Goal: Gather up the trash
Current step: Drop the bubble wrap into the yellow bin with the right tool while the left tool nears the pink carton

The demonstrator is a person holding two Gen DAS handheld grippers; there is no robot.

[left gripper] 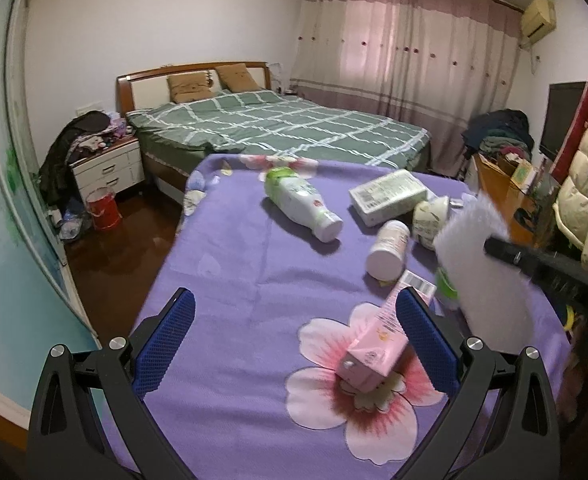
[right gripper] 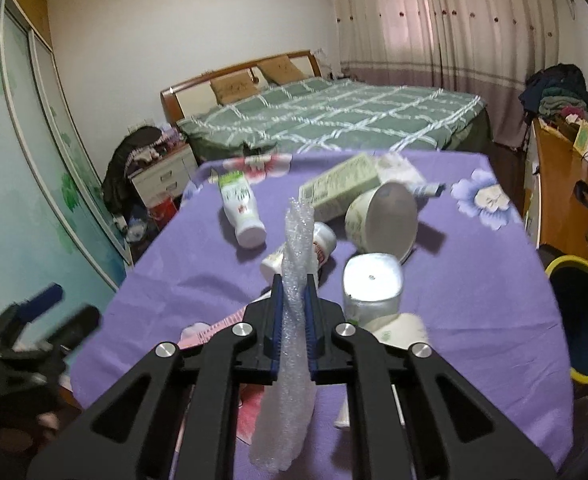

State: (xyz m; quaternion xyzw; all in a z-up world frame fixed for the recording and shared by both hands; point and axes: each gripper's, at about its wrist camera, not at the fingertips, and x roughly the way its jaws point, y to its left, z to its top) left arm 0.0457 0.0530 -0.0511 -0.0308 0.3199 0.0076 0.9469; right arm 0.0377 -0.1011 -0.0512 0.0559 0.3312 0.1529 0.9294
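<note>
Trash lies on a table under a purple flowered cloth (left gripper: pixel 234 264). My right gripper (right gripper: pixel 294 280) is shut on a sheet of clear bubble wrap (right gripper: pixel 298 236), which stands up between its blue pads and hangs below them. The left wrist view shows that sheet (left gripper: pixel 482 276) as a white blur at the right. My left gripper (left gripper: pixel 294 304) is open low over the cloth. A pink carton (left gripper: pixel 378 352) lies on its side just inside the right finger (left gripper: pixel 422 328), apart from the left one. Whether the carton touches that finger I cannot tell.
Further back lie a green-and-white bottle (left gripper: pixel 302 204), a green box (left gripper: pixel 390 196), a white jar (left gripper: pixel 388 248), a tipped paper bowl (right gripper: pixel 382 220) and a foil-lidded cup (right gripper: pixel 372 284). A yellow-rimmed bin (right gripper: pixel 578 312) stands at the table's right edge. Behind are a bed (left gripper: pixel 278 128) and a nightstand (left gripper: pixel 110 168).
</note>
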